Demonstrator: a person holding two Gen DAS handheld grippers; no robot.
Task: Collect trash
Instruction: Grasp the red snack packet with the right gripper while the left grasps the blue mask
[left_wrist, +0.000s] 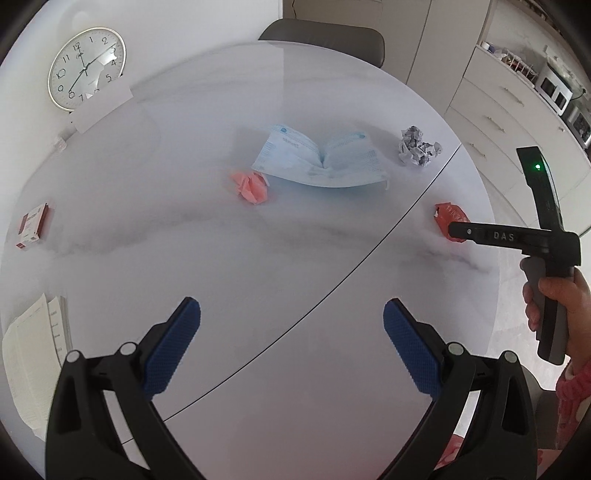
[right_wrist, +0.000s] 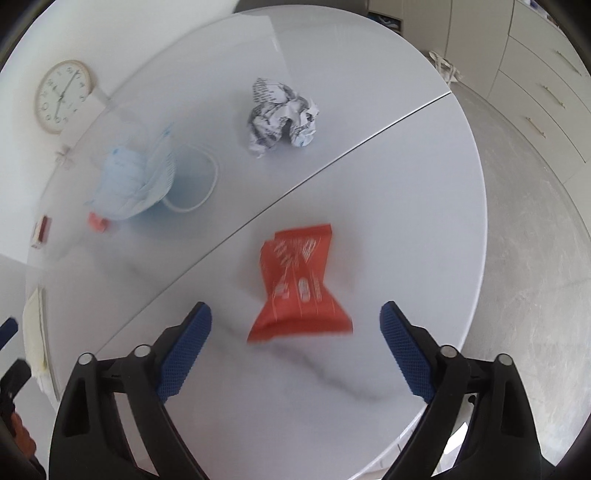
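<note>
A red snack wrapper (right_wrist: 301, 286) lies flat on the round white table (right_wrist: 406, 184), just ahead of my right gripper (right_wrist: 295, 317), whose blue pads stand apart and touch nothing. In the left wrist view the same red wrapper (left_wrist: 445, 216) is partly hidden behind the right gripper's body. My left gripper (left_wrist: 291, 314) hangs open over bare tabletop. Farther off lie a crumpled pink paper (left_wrist: 251, 186), a light blue face mask (left_wrist: 321, 158) and a crumpled printed paper ball (left_wrist: 419, 146). From the right wrist, the paper ball (right_wrist: 282, 116) and the mask (right_wrist: 129, 181) also show.
A wall clock (left_wrist: 86, 68) leans at the table's far left edge. A small red box (left_wrist: 33, 227) and a stack of papers (left_wrist: 31, 358) sit at the left. A grey chair back (left_wrist: 325, 37) stands behind the table. Cabinets (left_wrist: 491, 122) line the right; a hand (left_wrist: 554, 295) holds the right gripper.
</note>
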